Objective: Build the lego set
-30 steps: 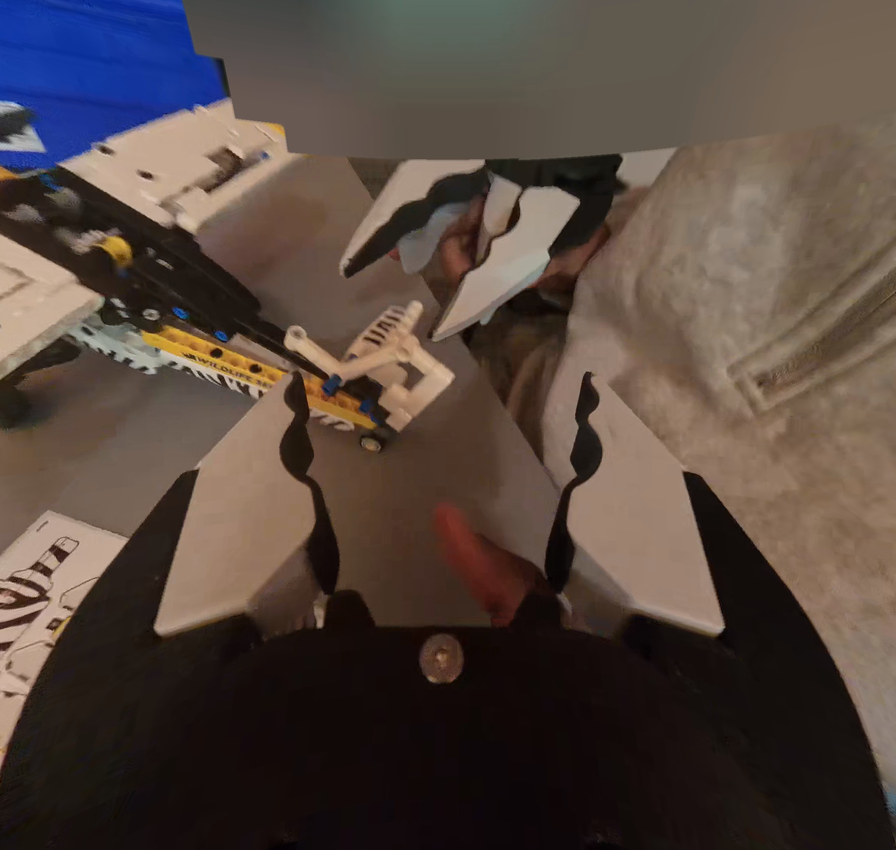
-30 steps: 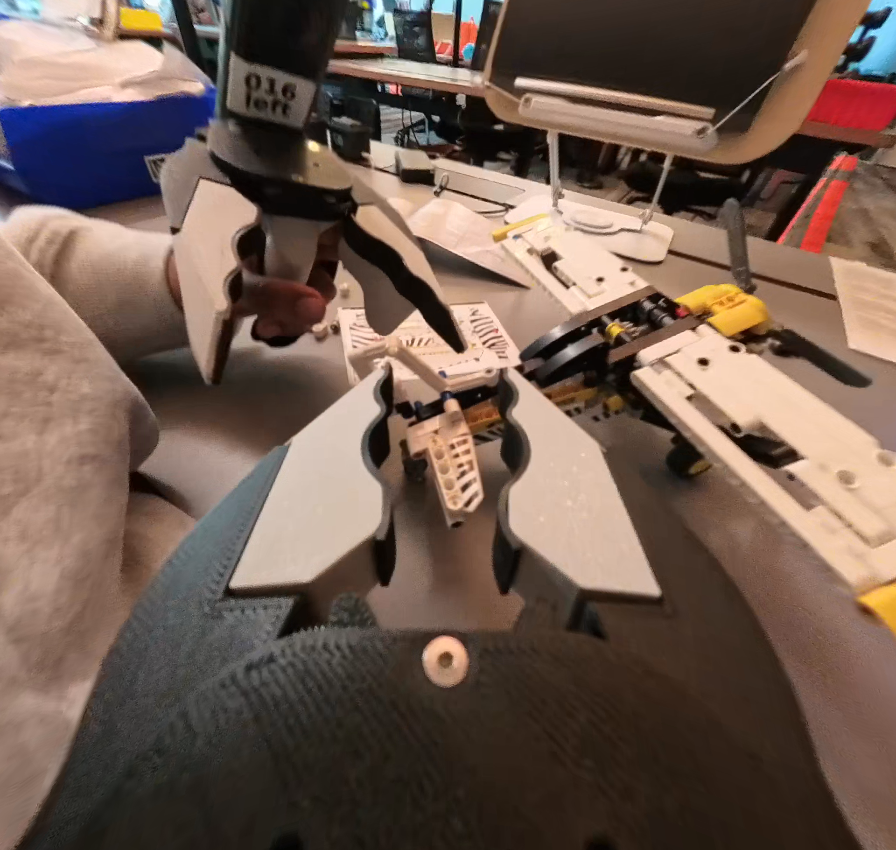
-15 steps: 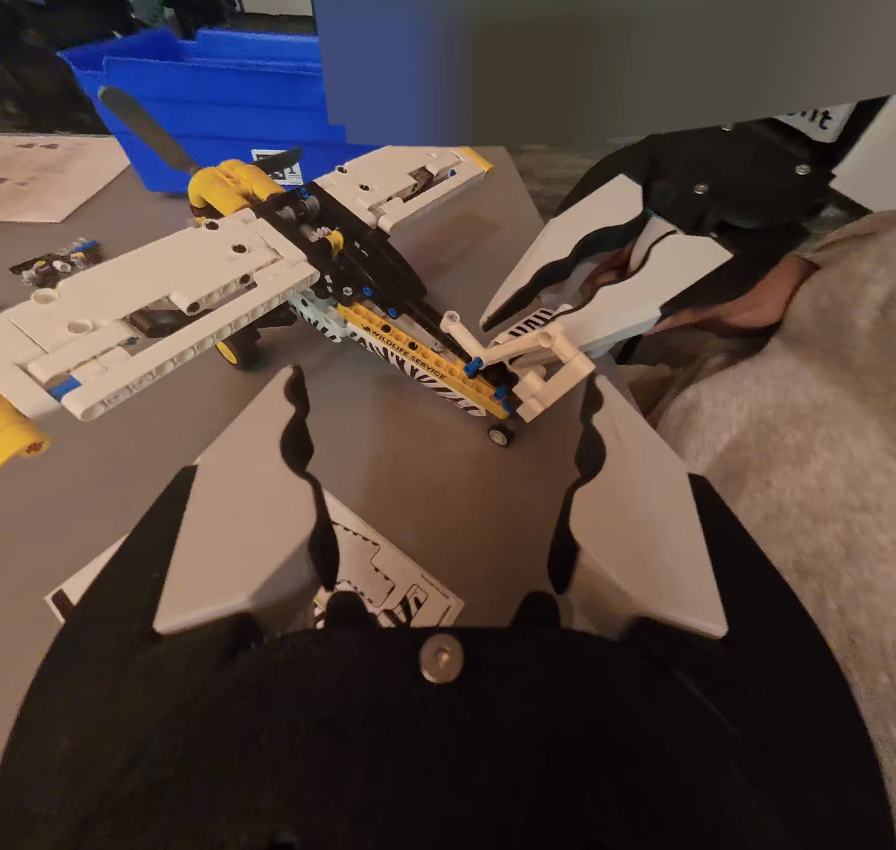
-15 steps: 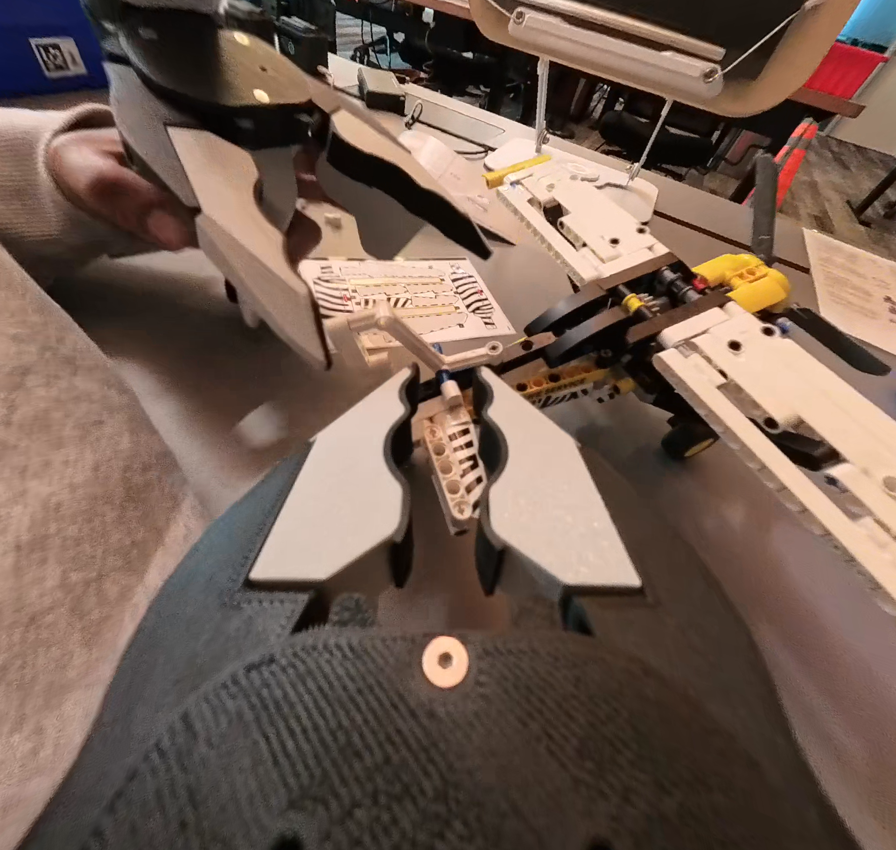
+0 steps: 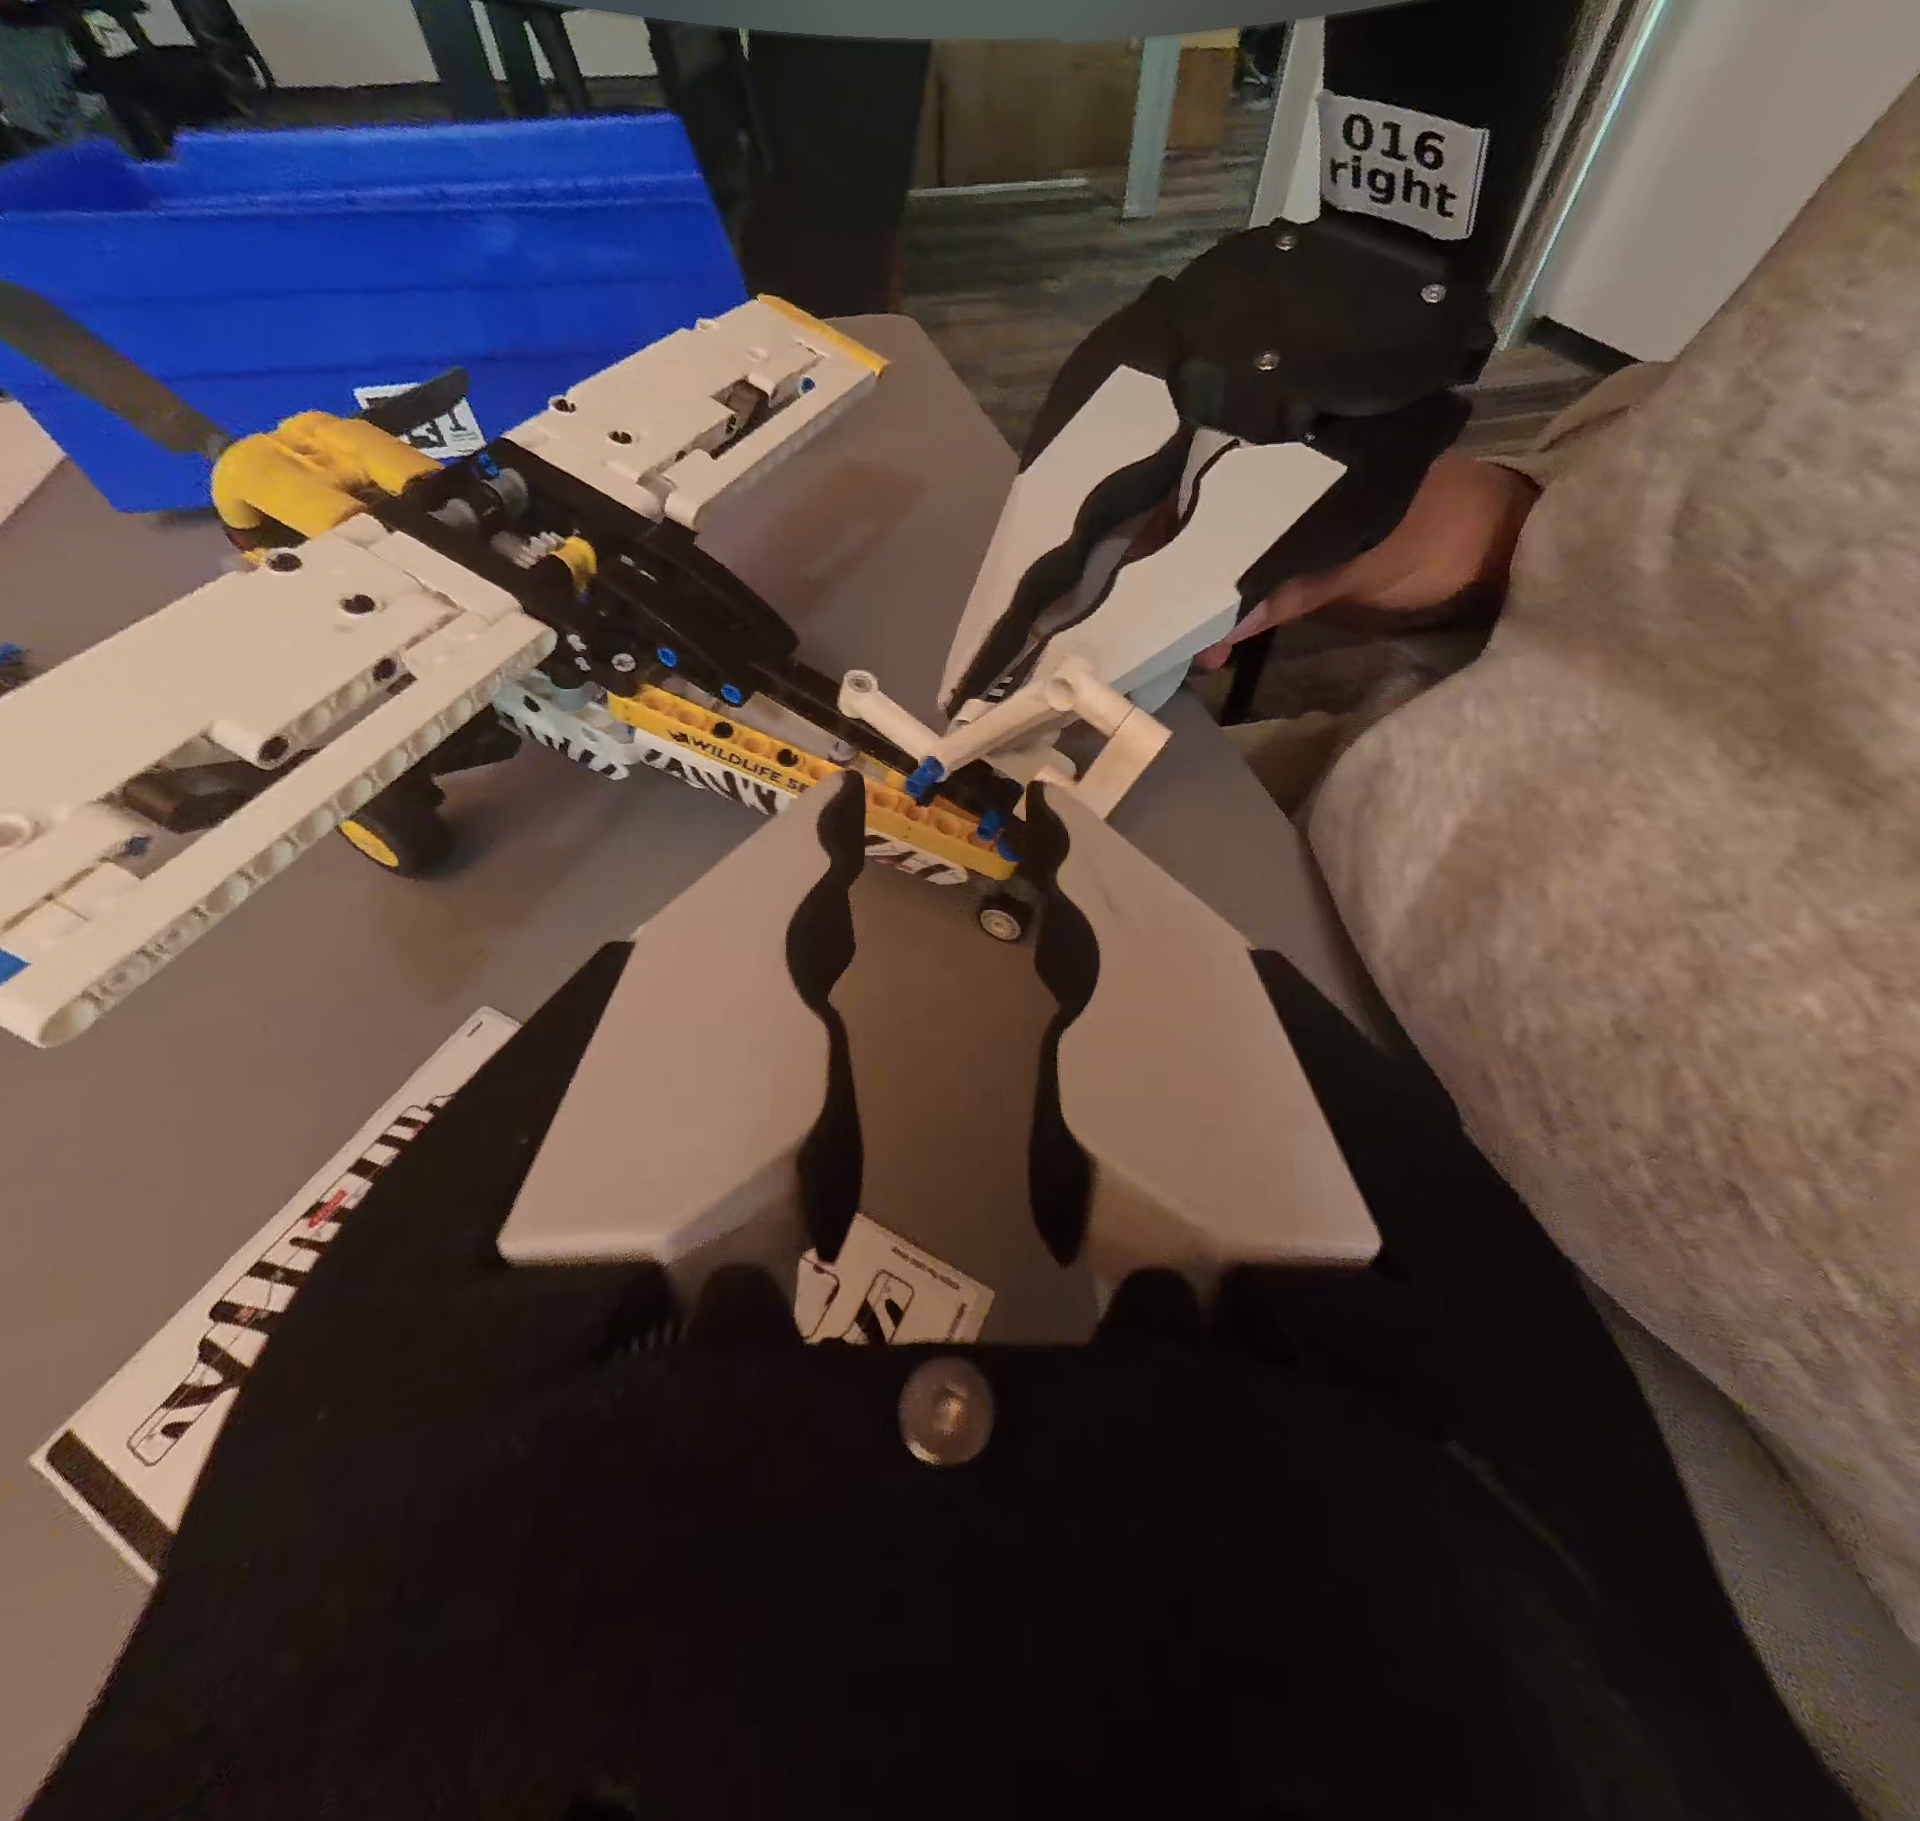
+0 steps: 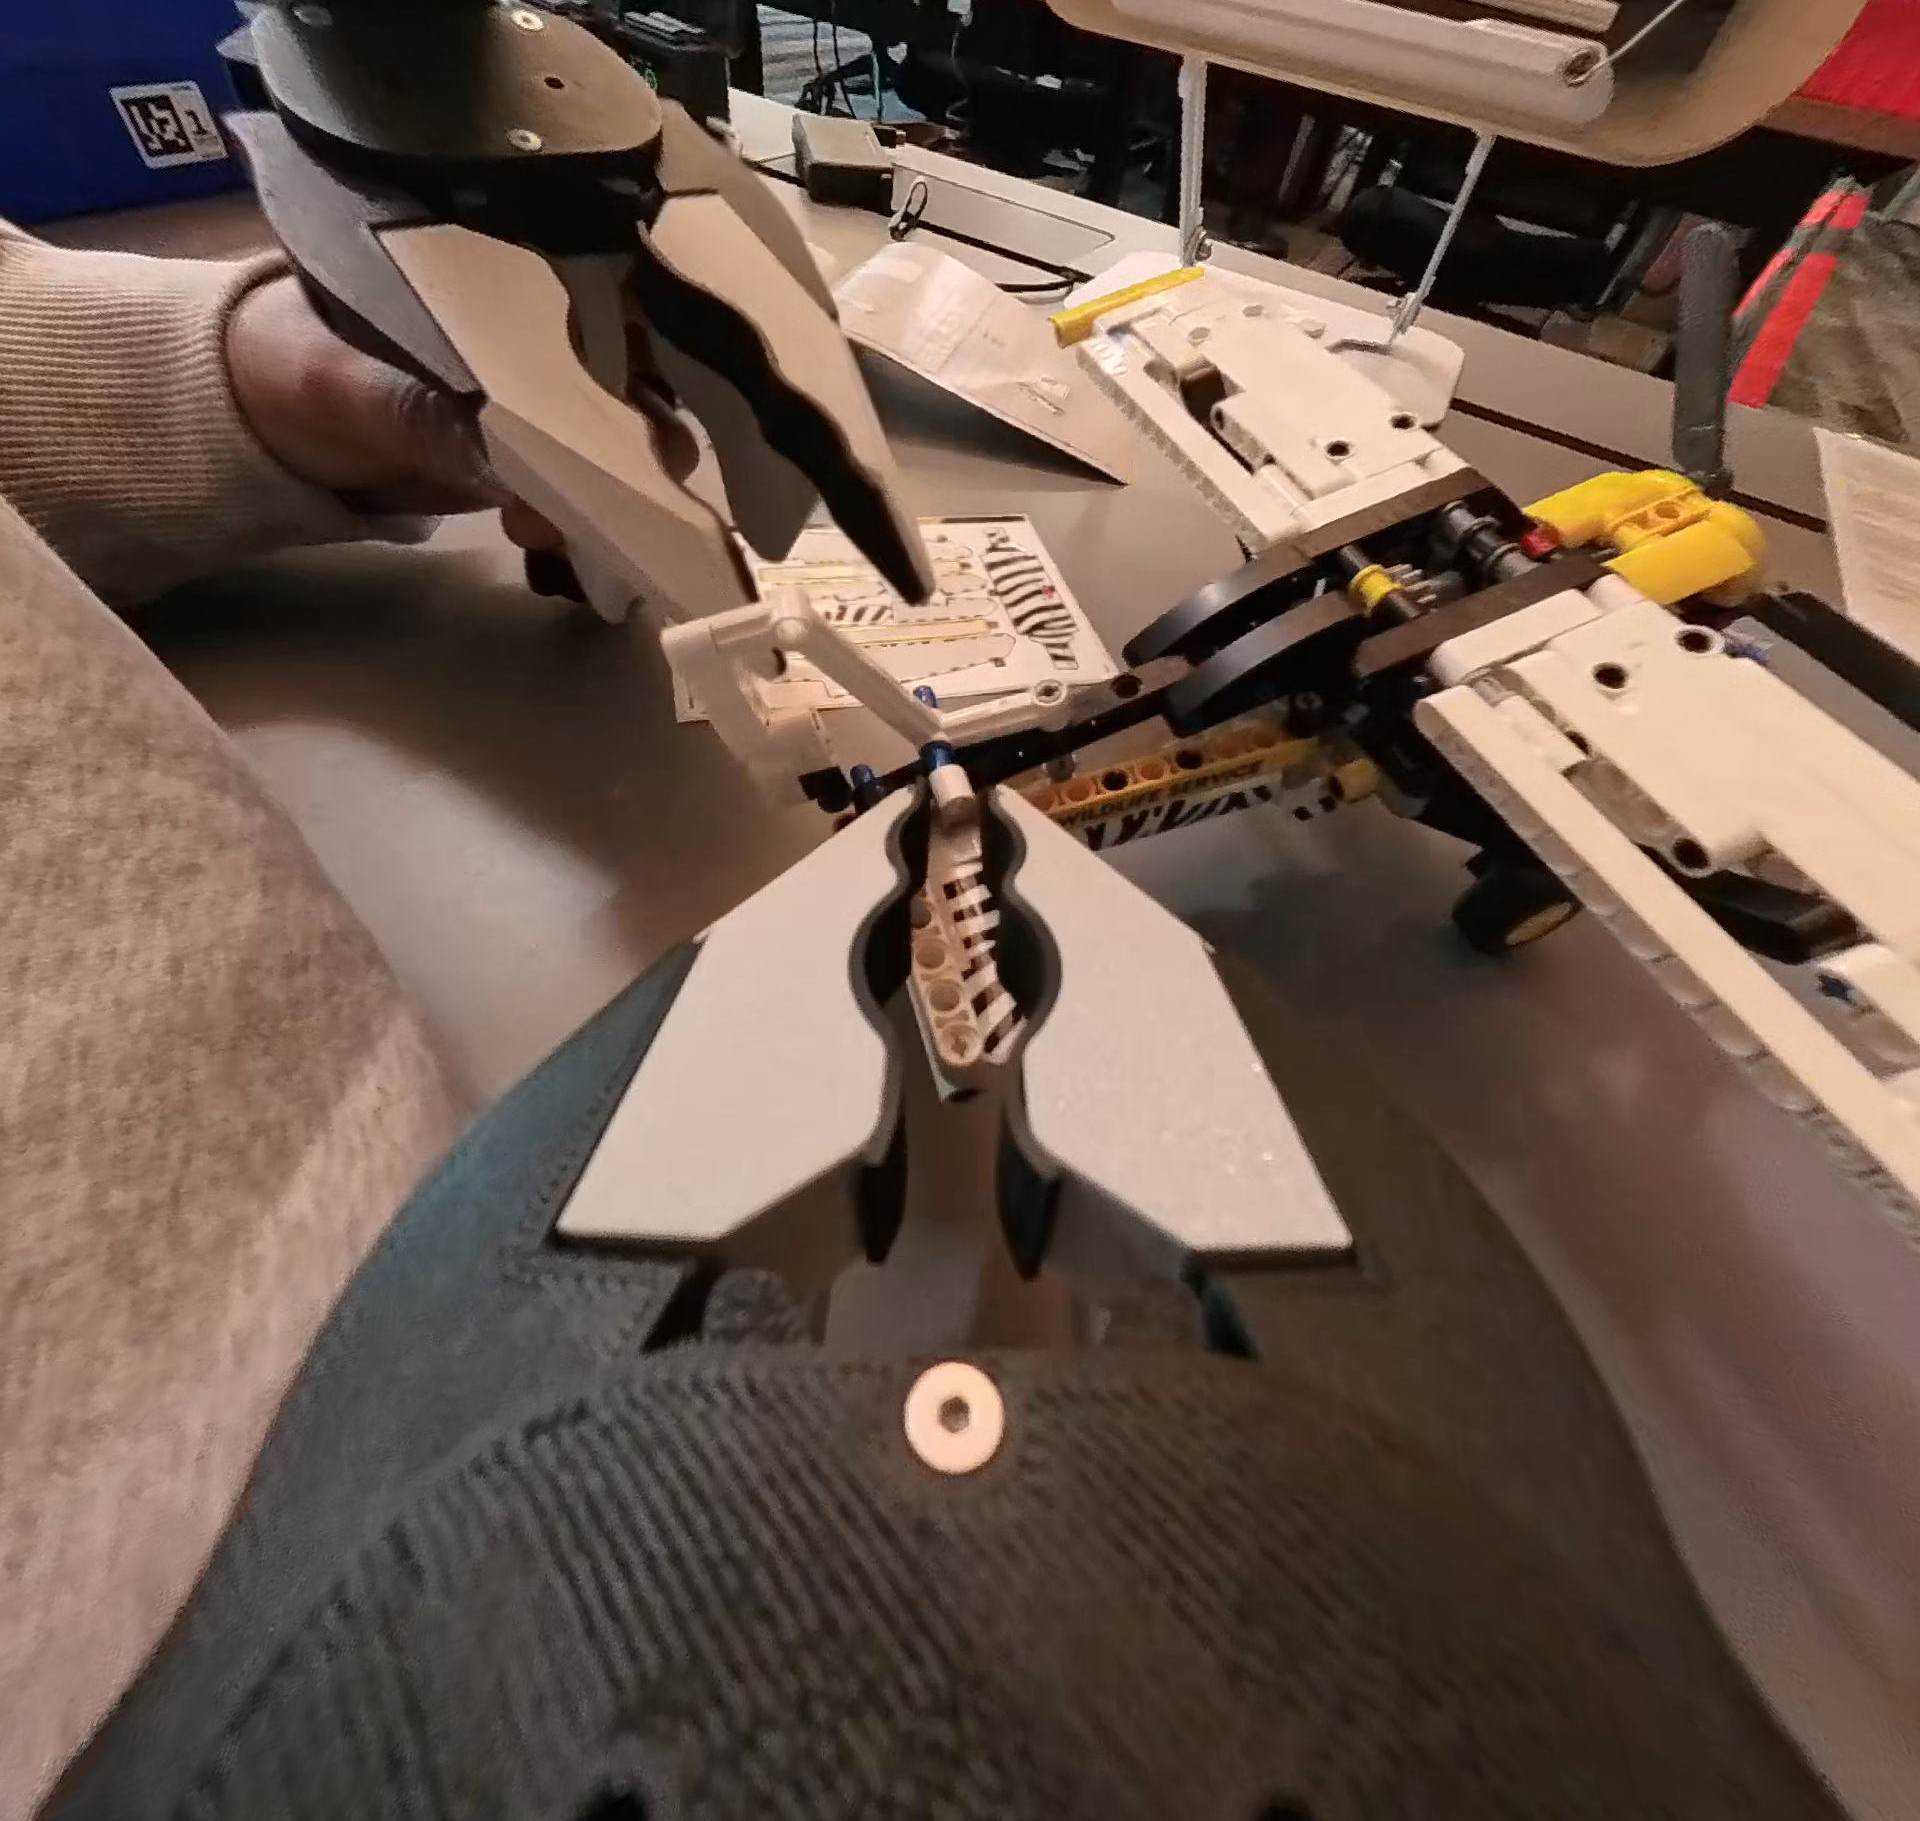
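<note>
A lego plane (image 5: 343, 628) with white wings, a yellow nose and a black propeller stands on the grey table; it also shows in the right wrist view (image 6: 1507, 691). My right gripper (image 6: 951, 826) is shut on a white zebra-striped beam (image 6: 961, 961) at the plane's tail. In the left wrist view the right gripper (image 5: 997, 691) comes down on the tail from behind. My left gripper (image 5: 940, 805) is open with the jaws partly narrowed, its tips level with the yellow tail beam (image 5: 831, 784). In the right wrist view the left gripper (image 6: 821, 592) hovers just above the white tail fin frame (image 6: 727, 659).
A sticker sheet (image 5: 260, 1304) lies under my left gripper, seen too in the right wrist view (image 6: 997, 608). A blue bin (image 5: 343, 244) stands behind the plane. A booklet (image 6: 966, 337) and a loose paper (image 6: 1870, 524) lie farther off. Grey sleeves (image 5: 1610, 836) border the table. Only a small space, under 4 cm, lies between the two pairs of fingers.
My right gripper closed from open onto the striped tail beam. My left gripper swung toward the plane, moved in to the tail, and its jaws narrowed.
</note>
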A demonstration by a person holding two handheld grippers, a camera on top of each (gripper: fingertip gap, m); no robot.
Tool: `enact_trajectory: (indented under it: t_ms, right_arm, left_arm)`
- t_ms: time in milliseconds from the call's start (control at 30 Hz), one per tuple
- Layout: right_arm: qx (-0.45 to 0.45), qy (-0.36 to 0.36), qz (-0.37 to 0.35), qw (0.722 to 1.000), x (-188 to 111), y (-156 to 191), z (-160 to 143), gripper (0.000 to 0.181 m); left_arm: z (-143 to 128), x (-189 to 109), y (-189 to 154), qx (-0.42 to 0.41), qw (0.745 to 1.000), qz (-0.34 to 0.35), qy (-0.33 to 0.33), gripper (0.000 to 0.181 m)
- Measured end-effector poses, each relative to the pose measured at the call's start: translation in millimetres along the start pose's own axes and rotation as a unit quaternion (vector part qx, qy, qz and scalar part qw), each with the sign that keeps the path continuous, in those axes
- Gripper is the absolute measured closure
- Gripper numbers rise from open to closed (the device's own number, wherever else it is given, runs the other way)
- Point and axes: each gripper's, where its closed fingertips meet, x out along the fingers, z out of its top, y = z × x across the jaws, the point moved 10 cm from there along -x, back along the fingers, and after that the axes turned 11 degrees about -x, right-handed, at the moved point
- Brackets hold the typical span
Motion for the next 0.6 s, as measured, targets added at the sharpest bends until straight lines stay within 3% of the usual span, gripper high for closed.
enact_trajectory:
  t_ms: [267, 333, 400, 600]
  right_arm:
    - [-0.014, -0.014, 0.015, 1.000, -8.6, -2.9, -4.8, 0.174]
    - [-0.013, -0.018, 0.019, 1.000, -10.3, -2.4, -5.7, 0.174]
    - [-0.012, -0.019, 0.020, 1.000, -11.3, -1.4, -5.7, 0.174]
    - [-0.033, -0.014, 0.002, 0.999, -11.6, 3.7, -2.4, 0.172]
  left_arm:
    - [0.3, 17.1, 1.9, -0.017, 1.000, -0.009, 0.020, 0.157]
    - [1.3, 21.1, 0.7, -0.007, 1.000, -0.002, 0.024, 0.163]
    - [2.7, 23.3, -2.9, -0.004, 1.000, -0.023, 0.019, 0.180]
    - [2.2, 24.6, -4.7, -0.002, 1.000, -0.016, 0.025, 0.181]
